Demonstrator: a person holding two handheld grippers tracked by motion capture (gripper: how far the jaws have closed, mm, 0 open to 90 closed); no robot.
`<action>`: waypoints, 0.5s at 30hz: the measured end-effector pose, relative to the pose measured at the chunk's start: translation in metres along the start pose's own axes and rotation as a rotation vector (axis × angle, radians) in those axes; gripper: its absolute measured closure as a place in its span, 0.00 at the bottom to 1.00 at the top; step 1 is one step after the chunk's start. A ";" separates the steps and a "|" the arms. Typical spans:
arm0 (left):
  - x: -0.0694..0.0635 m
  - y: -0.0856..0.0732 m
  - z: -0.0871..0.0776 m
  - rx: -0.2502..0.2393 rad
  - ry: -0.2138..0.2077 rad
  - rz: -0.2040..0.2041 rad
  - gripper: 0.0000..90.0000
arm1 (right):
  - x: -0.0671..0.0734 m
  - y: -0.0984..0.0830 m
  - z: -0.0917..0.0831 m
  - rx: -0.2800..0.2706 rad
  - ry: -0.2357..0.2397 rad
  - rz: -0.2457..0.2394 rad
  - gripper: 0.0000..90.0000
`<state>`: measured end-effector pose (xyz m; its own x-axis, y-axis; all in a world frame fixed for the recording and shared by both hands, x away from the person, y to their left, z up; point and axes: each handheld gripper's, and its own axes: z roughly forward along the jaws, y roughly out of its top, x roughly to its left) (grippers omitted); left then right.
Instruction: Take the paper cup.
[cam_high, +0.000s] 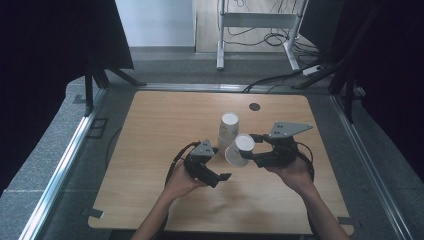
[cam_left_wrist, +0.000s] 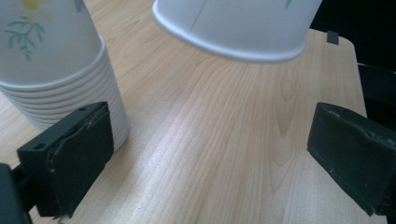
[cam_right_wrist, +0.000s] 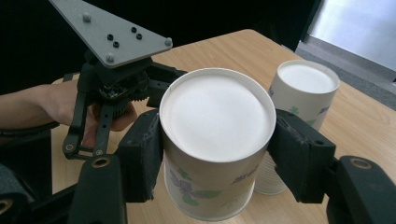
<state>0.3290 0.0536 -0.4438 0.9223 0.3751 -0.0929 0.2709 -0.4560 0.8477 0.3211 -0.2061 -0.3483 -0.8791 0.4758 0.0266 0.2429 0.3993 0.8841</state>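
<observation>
Paper cup (cam_right_wrist: 215, 140) clamped between right hand-held gripper (cam_right_wrist: 215, 154) jaws.

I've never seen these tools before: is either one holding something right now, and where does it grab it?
The right gripper holds one paper cup upside down, its jaws pressing the cup's side wall just below the base. The left gripper is open and holds nothing.

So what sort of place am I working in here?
Likely a lab or recording setup, not a home: a bare wooden table edged by metal rails, dark screens at the sides, and loose cables on the floor behind.
</observation>
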 end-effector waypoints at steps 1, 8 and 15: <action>-0.001 -0.001 0.000 0.000 -0.003 0.001 0.01 | 0.001 -0.002 0.000 0.000 0.003 -0.001 0.42; -0.006 -0.006 0.001 0.001 -0.007 0.006 0.01 | 0.006 -0.013 0.005 0.015 0.001 -0.005 0.42; -0.008 -0.009 0.001 -0.002 0.001 0.002 0.02 | 0.007 -0.024 0.008 0.024 -0.001 0.004 0.42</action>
<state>0.3191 0.0541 -0.4516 0.9223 0.3756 -0.0908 0.2690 -0.4552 0.8488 0.3124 -0.2054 -0.3730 -0.8778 0.4780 0.0299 0.2561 0.4157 0.8727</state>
